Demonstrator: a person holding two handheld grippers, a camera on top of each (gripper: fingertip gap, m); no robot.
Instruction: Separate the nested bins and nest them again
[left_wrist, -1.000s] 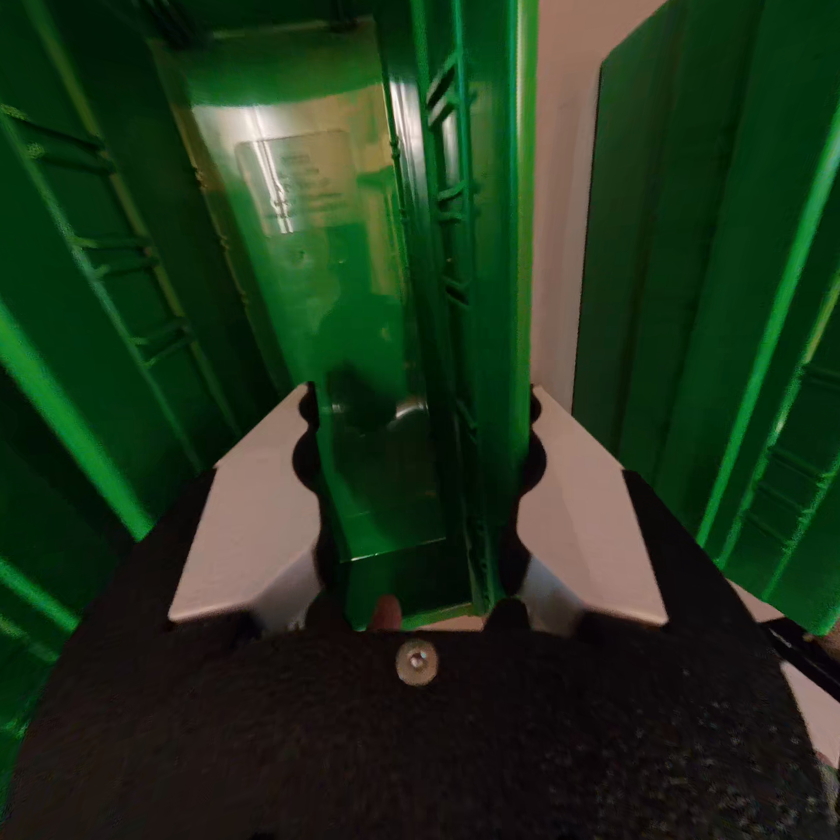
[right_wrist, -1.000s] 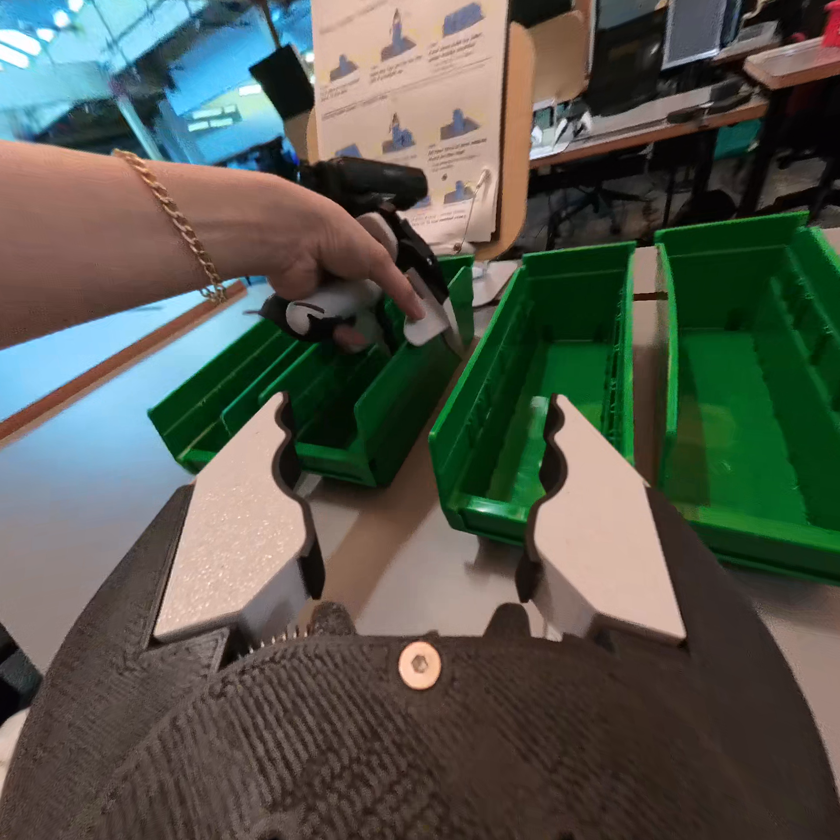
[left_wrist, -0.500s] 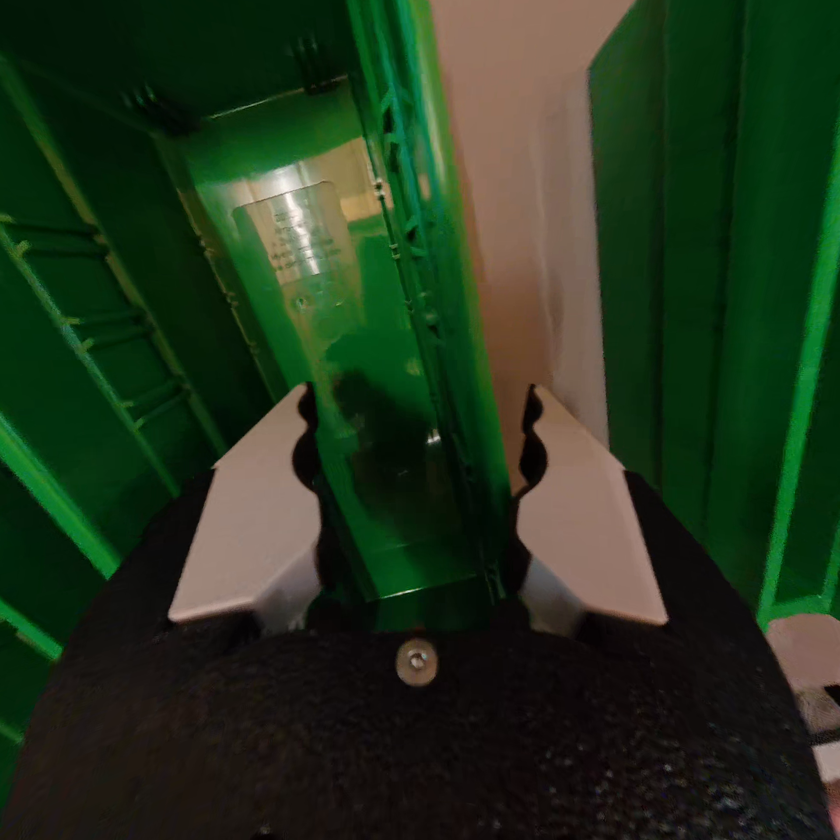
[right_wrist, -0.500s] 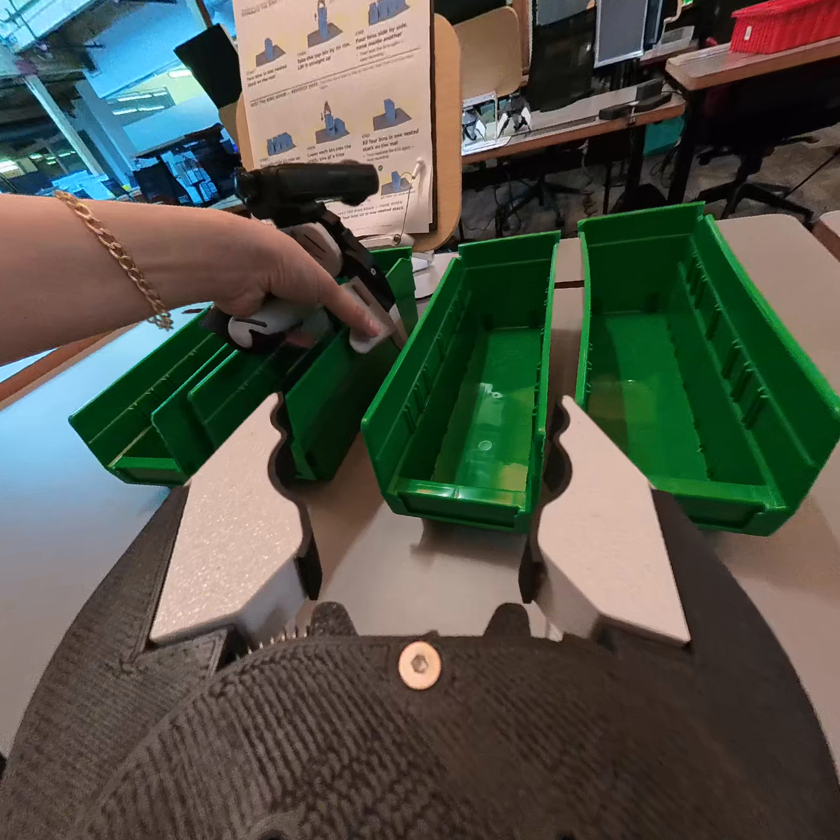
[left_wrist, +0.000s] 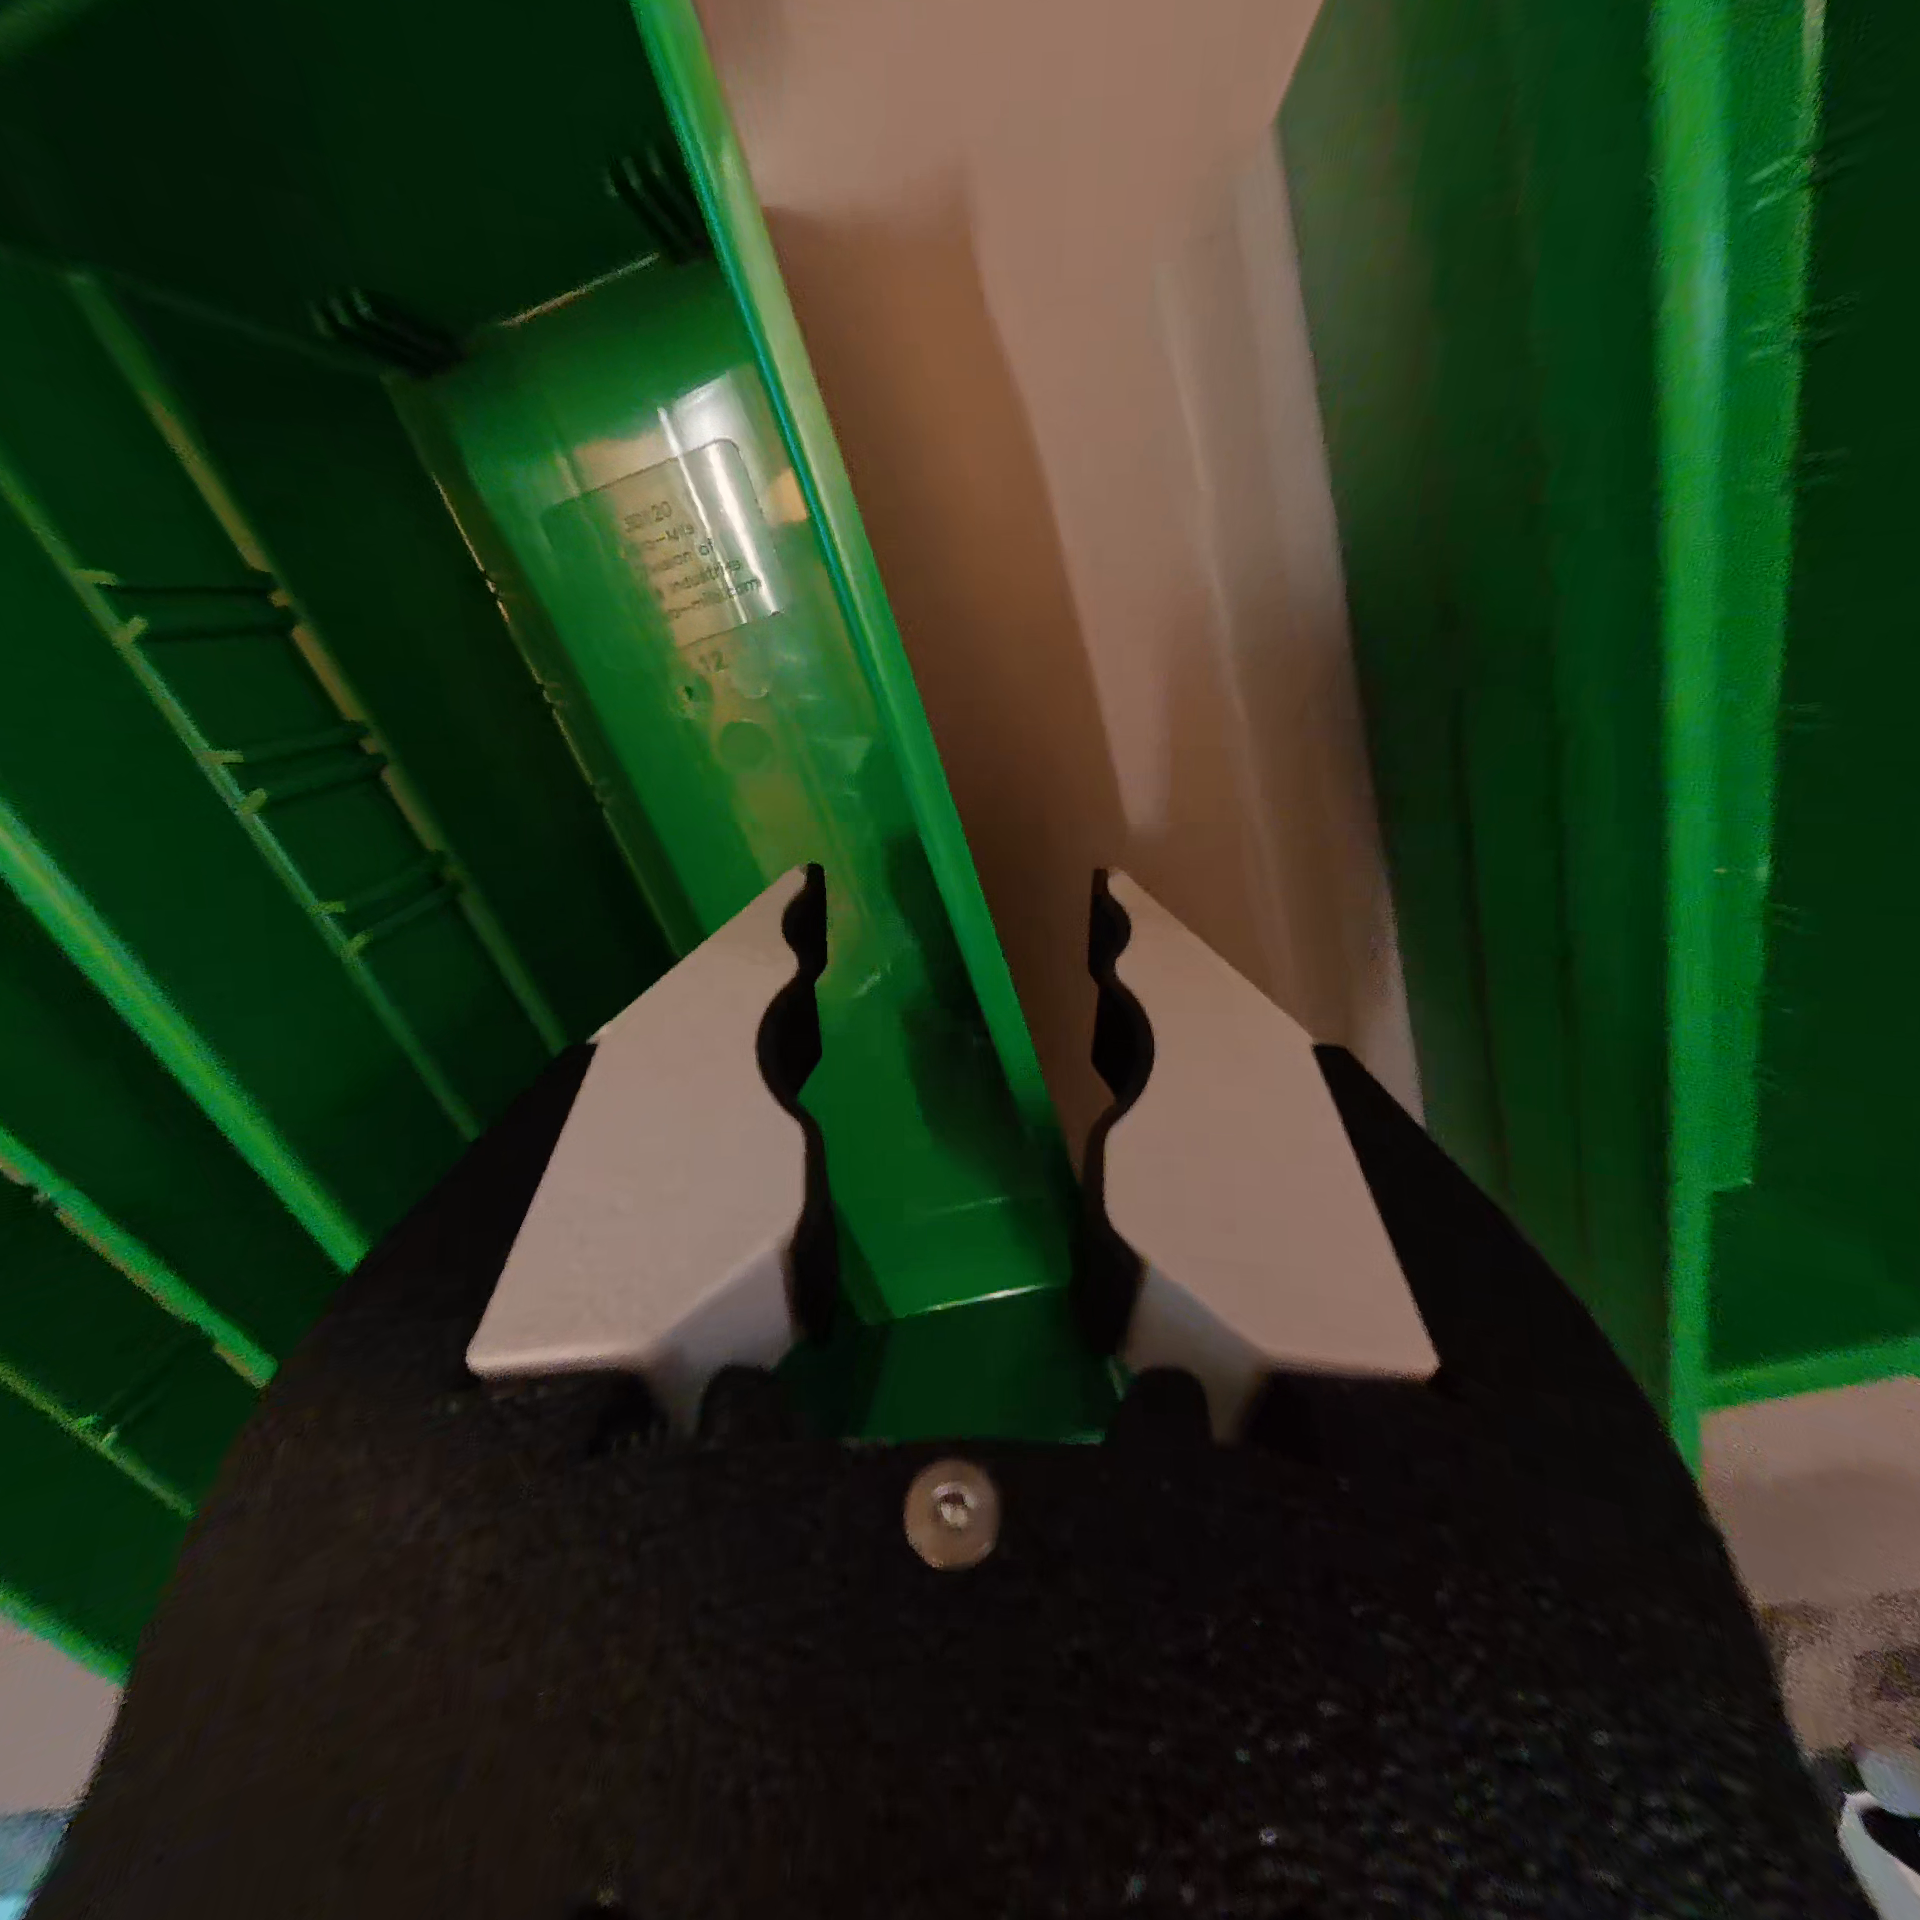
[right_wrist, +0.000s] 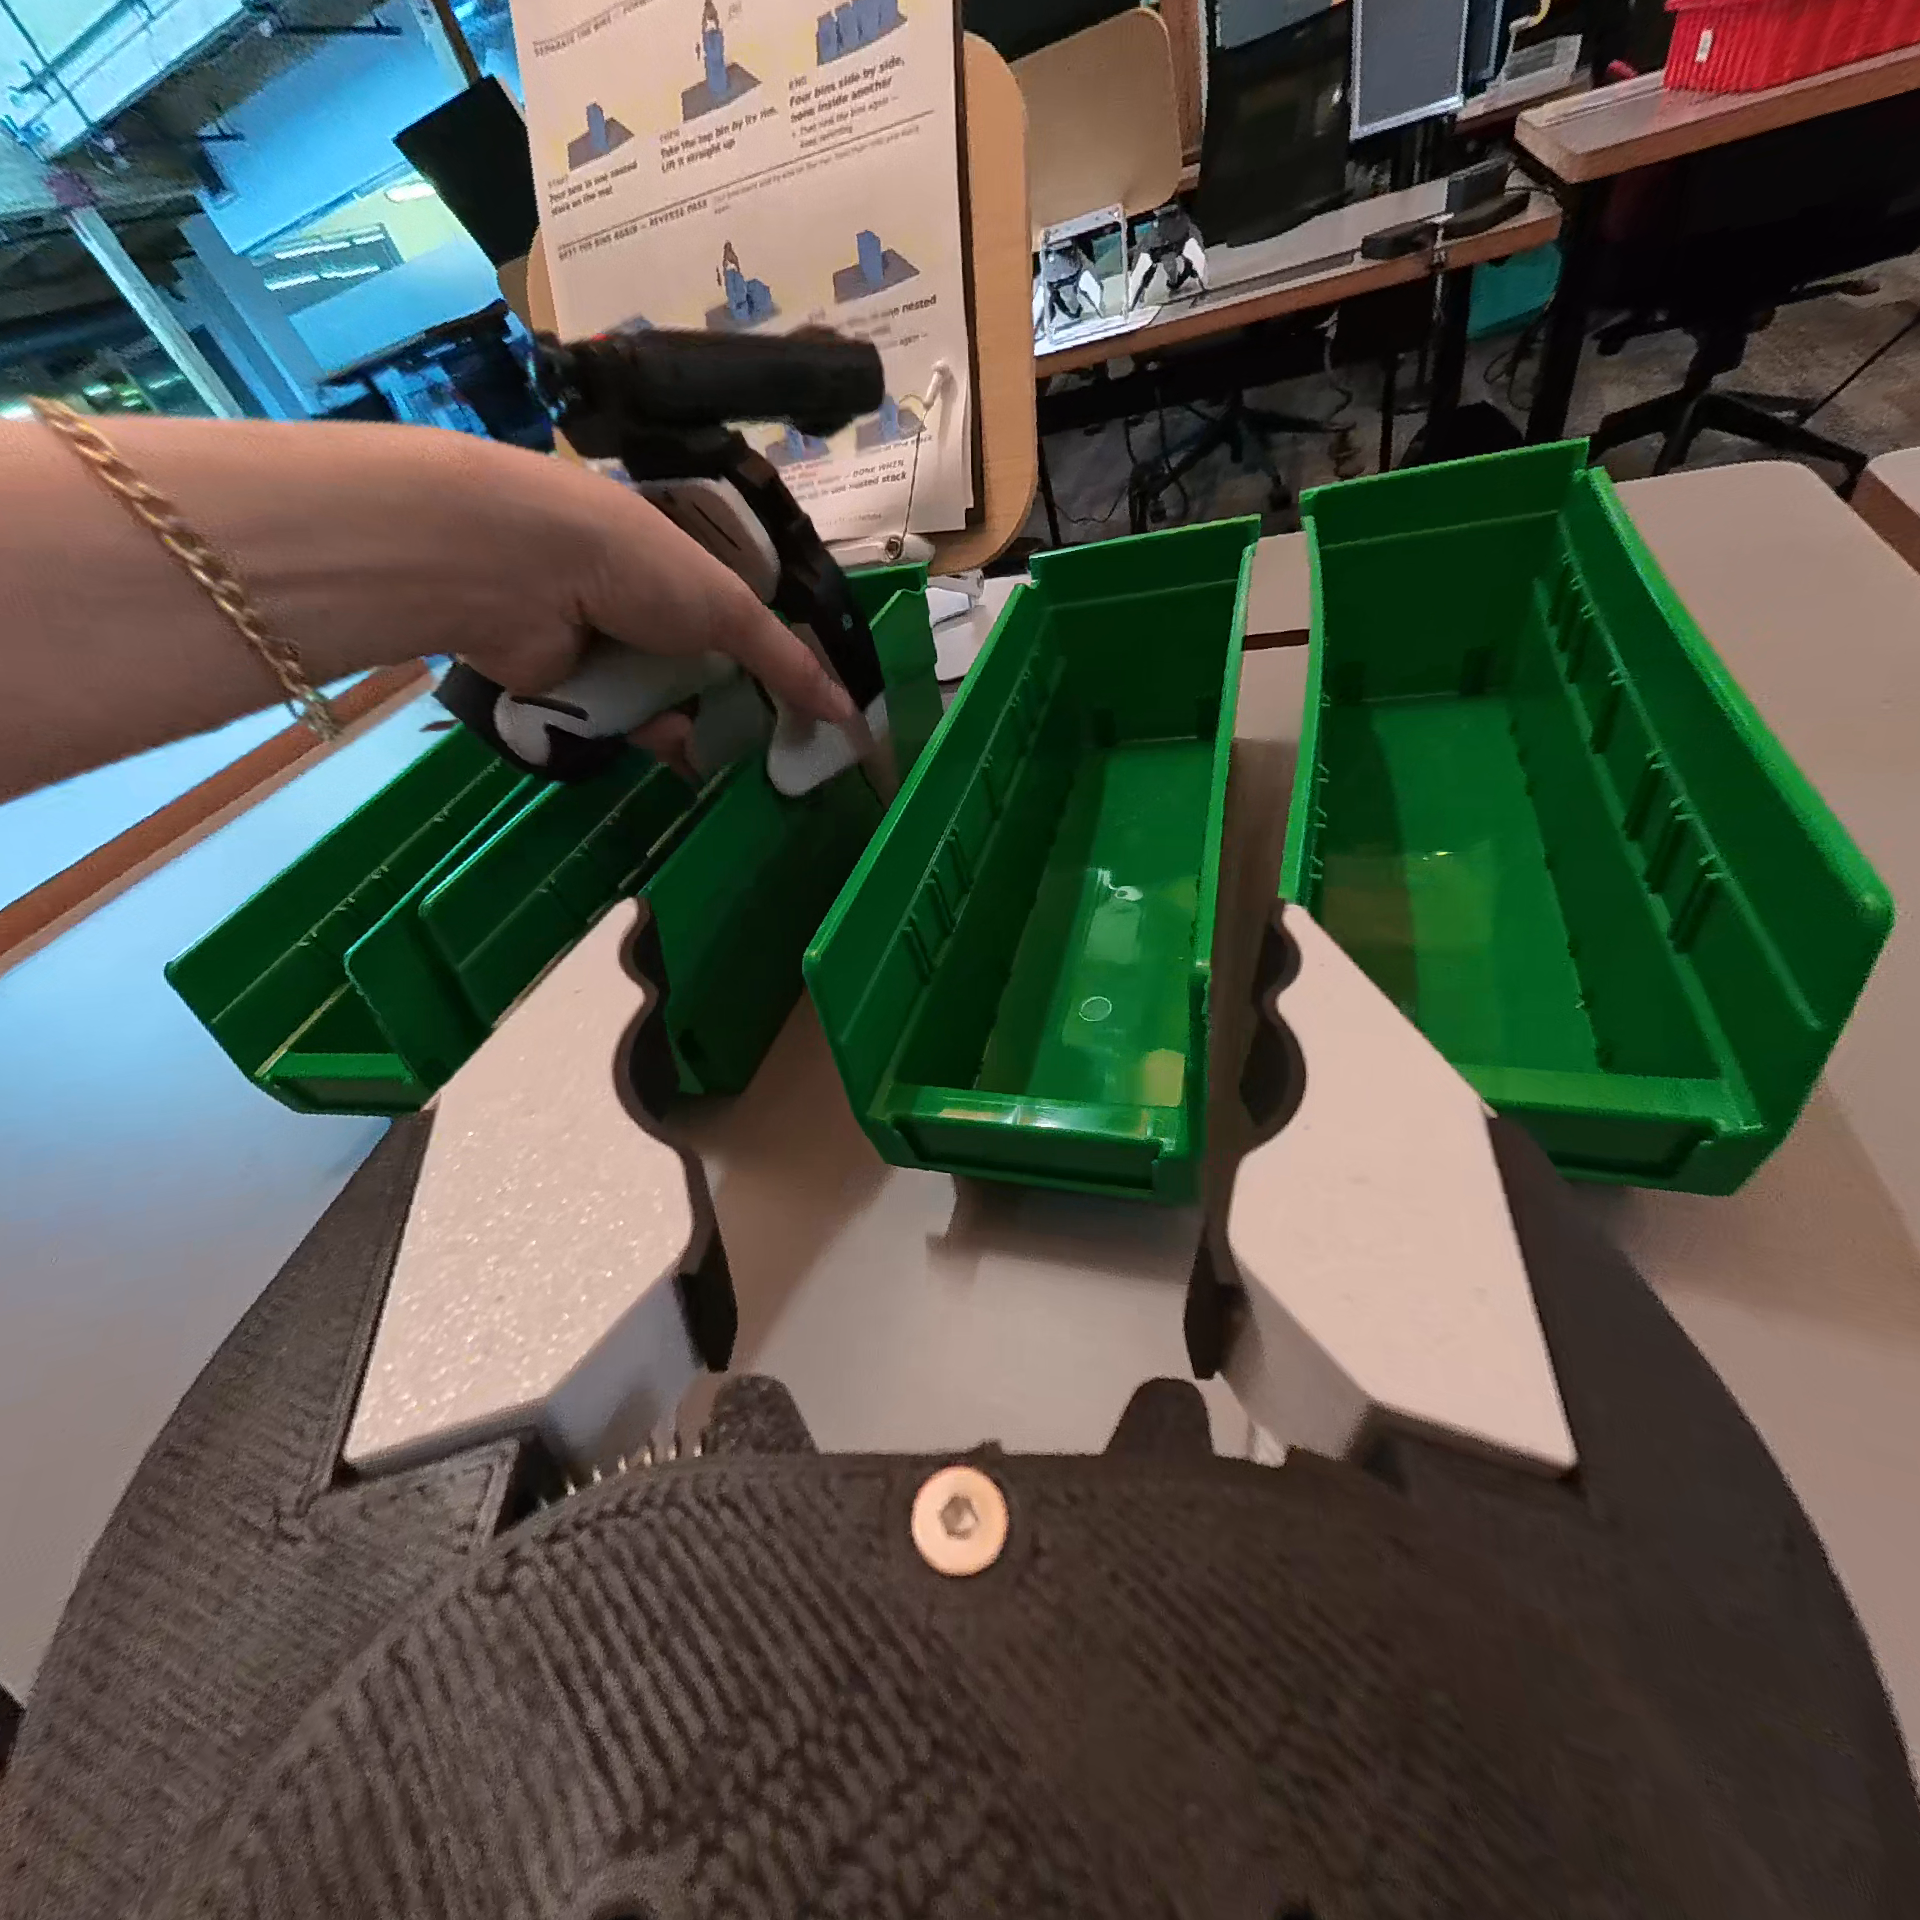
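**Green bins on a grey table, one wall clamped in the left gripper**

Green plastic fills the left wrist view: the left gripper (left_wrist: 951, 1049) has its two pale fingers closed on the right side wall of an inner bin (left_wrist: 665, 582), one finger inside it and one outside. That bin sits tilted inside an outer bin (left_wrist: 208, 831), whose ribbed wall runs along the left. A glossy label patch (left_wrist: 665, 551) shows on the inner bin's floor.

In the right wrist view, a person's hand (right_wrist: 623, 613) with a gold chain bracelet (right_wrist: 187, 561) holds that gripper over the nested pair at the left of the table (right_wrist: 156, 1195). Just beside the pair stands a middle bin (right_wrist: 1049, 935), and a right bin (right_wrist: 1538, 862) stands close by, each empty and upright. The right gripper (right_wrist: 956, 997) hovers near the table's front edge with its fingers spread apart, holding nothing. An instruction poster (right_wrist: 748, 208) stands behind the bins.
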